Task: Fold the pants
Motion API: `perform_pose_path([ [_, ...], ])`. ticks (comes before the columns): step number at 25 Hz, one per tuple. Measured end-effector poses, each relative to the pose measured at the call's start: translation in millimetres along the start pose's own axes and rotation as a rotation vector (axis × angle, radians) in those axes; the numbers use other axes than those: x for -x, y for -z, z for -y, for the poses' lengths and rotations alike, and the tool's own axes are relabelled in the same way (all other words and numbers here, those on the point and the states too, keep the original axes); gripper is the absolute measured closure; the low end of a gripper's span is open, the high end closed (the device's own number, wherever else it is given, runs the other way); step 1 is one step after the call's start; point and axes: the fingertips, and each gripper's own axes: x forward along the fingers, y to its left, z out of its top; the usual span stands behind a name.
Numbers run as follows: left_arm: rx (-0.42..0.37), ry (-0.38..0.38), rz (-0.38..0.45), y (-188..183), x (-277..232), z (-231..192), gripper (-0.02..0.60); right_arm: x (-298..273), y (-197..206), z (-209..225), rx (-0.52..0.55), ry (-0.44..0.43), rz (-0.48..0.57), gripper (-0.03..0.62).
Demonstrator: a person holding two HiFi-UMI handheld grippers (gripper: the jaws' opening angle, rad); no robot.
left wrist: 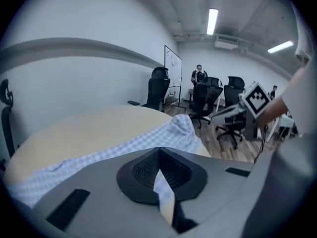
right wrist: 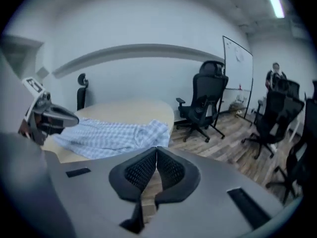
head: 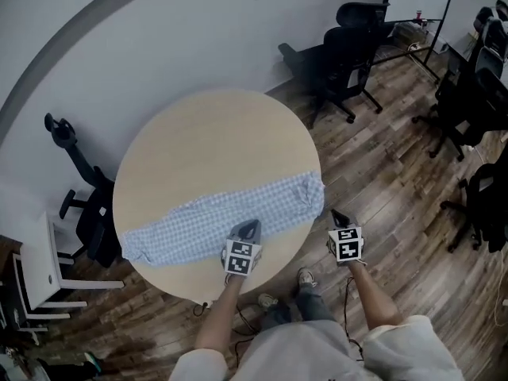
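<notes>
Pants (head: 198, 222) lie in one long strip on worktop (head: 206, 141); crosswise folds likely remain; left hand-held gripper (head: 248, 228) over pants, right hand-held gripper (head: 340, 217) beside them, both closed, empty.

Blue-and-white checked pants (head: 278, 201) lie on a beige, perhaps wood-grained, table (head: 206, 145).

Table (head: 198, 133) far half bare; pants (head: 206, 221) span near half; office chairs (head: 341, 62) stand well beyond right rim.
</notes>
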Motion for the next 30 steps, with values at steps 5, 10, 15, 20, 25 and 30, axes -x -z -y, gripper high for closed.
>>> perform_pose_path([
  [5,0.204,0.034,0.079,-35.8,-49.9,56.3,0.551,-14.6,20.3,18.4,-0.248,-0.011,0.007,0.565],
  [10,0.255,0.029,0.049,-37.6,-87.1,81.8,0.551,-32.1,25.4,28.1,-0.337,-0.086,0.028,0.563],
  [15,0.25,0.037,0.024,-41.0,-109.4,81.6,0.549,-60.2,24.4,20.2,-0.508,-0.304,0.06,0.32],
  [20,0.225,0.035,-0.019,-39.2,-121.1,79.0,0.549,-87.0,28.8,11.6,-0.644,-0.412,0.032,0.23],
  [25,0.167,0.056,-0.075,-29.2,-128.5,82.3,0.549,-96.8,24.9,24.4,-0.857,-0.445,0.09,0.198],
  [30,0.164,0.056,-0.096,-24.4,-131.3,79.2,0.549,-113.8,33.1,14.1,-0.853,-0.468,0.025,0.195],
])
